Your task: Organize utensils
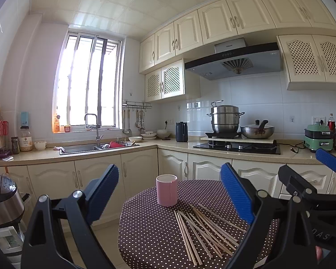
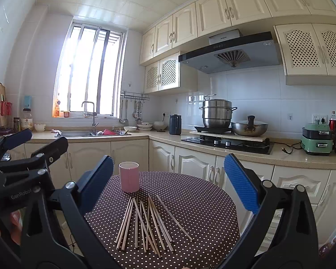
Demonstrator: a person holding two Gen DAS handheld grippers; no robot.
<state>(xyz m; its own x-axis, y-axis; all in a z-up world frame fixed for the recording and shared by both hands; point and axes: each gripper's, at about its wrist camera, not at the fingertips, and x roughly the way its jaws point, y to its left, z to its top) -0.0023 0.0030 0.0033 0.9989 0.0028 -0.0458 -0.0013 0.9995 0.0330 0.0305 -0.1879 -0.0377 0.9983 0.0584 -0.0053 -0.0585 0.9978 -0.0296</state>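
Note:
Several wooden chopsticks (image 1: 203,231) (image 2: 145,222) lie loose and crossed on a round table with a brown polka-dot cloth (image 1: 150,235) (image 2: 201,201). A pink cup (image 1: 166,190) (image 2: 129,176) stands upright just beyond them. My left gripper (image 1: 170,192) hovers open above the table's near side, nothing between its blue pads. My right gripper (image 2: 169,182) is also open and empty, held above the chopsticks. Each gripper shows at the edge of the other's view: the right gripper (image 1: 324,170) on the right and the left gripper (image 2: 33,143) on the left.
Behind the table runs an L-shaped counter (image 2: 280,154) with a sink (image 1: 96,148), a stove with pots (image 1: 237,145), a green appliance (image 1: 318,139) and bottles. A rice cooker (image 1: 4,199) stands at the left. Floor lies left of the table.

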